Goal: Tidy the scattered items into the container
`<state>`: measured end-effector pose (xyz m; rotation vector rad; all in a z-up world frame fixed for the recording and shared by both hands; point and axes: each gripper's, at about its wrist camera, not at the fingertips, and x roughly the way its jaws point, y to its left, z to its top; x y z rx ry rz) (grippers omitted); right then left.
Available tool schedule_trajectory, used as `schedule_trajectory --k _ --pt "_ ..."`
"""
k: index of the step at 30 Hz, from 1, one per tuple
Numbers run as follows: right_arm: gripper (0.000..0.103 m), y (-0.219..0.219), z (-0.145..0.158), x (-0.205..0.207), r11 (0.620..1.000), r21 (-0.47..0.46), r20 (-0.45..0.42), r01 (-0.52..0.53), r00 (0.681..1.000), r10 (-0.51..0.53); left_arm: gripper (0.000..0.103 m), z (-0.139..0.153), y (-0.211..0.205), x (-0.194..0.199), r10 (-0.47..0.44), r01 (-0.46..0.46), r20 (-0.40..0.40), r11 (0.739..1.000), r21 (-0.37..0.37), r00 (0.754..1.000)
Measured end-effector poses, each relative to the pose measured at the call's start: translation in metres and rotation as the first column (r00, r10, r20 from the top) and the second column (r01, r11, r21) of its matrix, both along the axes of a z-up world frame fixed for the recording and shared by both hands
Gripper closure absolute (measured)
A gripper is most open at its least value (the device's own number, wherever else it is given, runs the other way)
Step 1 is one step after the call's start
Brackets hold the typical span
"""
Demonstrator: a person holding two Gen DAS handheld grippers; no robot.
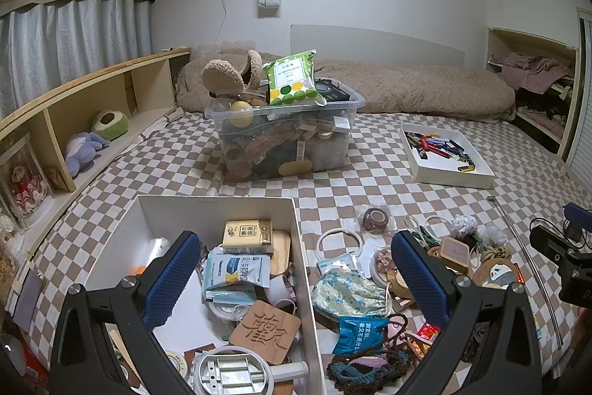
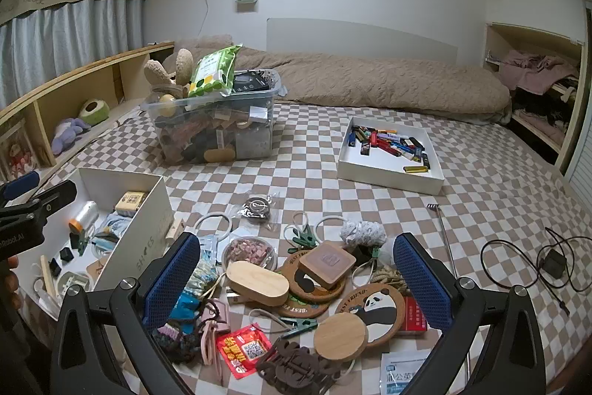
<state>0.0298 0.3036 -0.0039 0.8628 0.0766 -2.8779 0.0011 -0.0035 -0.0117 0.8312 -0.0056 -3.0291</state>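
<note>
You are working on a bed point(image 2: 370, 210) covered by a brown-and-white checkered sheet, soft and uneven, with a rumpled tan quilt point(image 2: 370, 84) along the far wall, curtains and a wooden shelf to the left, and an open closet to the right. A full clear storage bin point(image 1: 281, 136) sits mid-bed, and a shallow white tray point(image 2: 392, 154) of batteries and lighters lies well apart to its right.

The container, a white shoebox point(image 1: 218, 206), sits at the near left, already partly filled. The scattered pile lies just beside its right wall: a wooden oval case point(image 2: 259, 284), a panda coaster point(image 2: 373, 306), a round wooden disc point(image 2: 340, 335), a red sachet point(image 2: 240, 350), a floral pouch point(image 1: 347, 287).

Your left gripper point(image 1: 296, 280) hangs with jaws spread wide and empty, straddling the box wall. Your right gripper point(image 2: 296, 276) is likewise fully spread and empty over the pile.

Risks, as I judge them: the thin box wall could be knocked or tipped by the left jaws; flat coasters may slide or press into the yielding sheet; overlapped items could drag neighbours; cords and loops may snag a finger.
</note>
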Motion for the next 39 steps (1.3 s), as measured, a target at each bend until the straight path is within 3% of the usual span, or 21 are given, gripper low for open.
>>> schedule_trajectory --k 22,32,39 --pt "0.000 -0.004 -0.003 0.000 1.000 0.005 0.003 -0.008 1.000 0.008 0.000 -0.009 0.008 -0.004 -0.010 0.010 -0.004 1.000 0.000 1.000" --pt "0.000 0.012 -0.006 -0.003 1.000 -0.005 -0.010 0.029 1.000 -0.029 0.000 -0.018 0.037 -0.011 -0.094 0.094 0.012 0.996 -0.005 0.996" --pt "0.000 0.040 -0.012 -0.008 0.995 -0.061 -0.009 0.077 0.997 -0.077 0.000 -0.027 0.068 -0.010 -0.187 0.188 0.048 0.982 0.000 0.981"
